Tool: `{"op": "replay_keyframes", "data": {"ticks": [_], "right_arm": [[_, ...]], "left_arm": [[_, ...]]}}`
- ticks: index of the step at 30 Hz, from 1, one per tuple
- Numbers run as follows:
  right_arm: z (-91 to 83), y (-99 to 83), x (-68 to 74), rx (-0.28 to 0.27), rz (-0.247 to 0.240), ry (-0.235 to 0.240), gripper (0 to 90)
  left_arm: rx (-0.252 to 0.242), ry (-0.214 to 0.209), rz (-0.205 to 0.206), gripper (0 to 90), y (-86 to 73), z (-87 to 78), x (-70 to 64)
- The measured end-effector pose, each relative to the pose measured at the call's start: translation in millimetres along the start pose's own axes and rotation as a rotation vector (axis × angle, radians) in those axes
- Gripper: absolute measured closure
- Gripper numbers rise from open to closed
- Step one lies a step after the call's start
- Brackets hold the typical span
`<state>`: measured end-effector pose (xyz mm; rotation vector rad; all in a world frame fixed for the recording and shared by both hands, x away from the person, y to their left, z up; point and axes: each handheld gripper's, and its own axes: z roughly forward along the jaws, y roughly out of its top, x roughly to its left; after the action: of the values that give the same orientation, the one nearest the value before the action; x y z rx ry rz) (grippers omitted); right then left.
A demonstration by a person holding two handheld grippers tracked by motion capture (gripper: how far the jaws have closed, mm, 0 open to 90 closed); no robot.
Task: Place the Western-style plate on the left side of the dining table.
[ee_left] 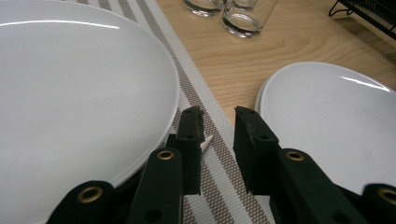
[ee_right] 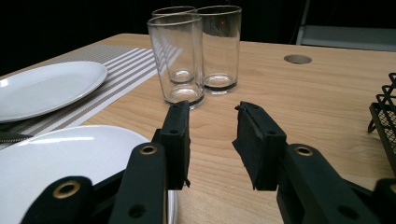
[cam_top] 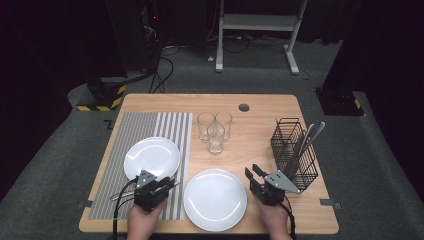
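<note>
Seemingly readying to set the table, both grippers are idling with jaws apart and empty, the left gripper point(cam_top: 167, 186) hovering by the mat plate point(cam_top: 151, 157) and the right gripper point(cam_top: 252, 172) beside the bare-wood plate point(cam_top: 215, 200).

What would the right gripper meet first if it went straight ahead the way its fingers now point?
Probably the nearest glass of the three. The right gripper is open and empty above bare table, and that glass stands ahead between its fingers, slightly left of centre. Depth is uncertain; it may slip past on the right.
</note>
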<state>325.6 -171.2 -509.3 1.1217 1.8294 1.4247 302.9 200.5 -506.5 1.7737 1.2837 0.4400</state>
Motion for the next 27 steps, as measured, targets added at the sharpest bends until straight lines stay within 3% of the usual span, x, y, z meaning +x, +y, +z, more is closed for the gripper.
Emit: {"op": "replay_keyframes", "data": {"ticks": [6,12,27], "right_arm": [[-0.3,-0.1,-1.3,-0.001,0.005,0.004,64.4],[-0.4,-0.6,-1.7,-0.001,0.01,0.007,64.4],[0.9,-2.0,0.3,0.006,0.006,0.013,64.4]], "left_arm": [[0.049,0.008,0.027,74.1,0.8,23.7,-8.0],[0.076,0.021,0.03,74.6,-0.1,34.8,-7.4],[0.103,0.045,0.025,76.5,-3.4,42.2,0.2]]}}
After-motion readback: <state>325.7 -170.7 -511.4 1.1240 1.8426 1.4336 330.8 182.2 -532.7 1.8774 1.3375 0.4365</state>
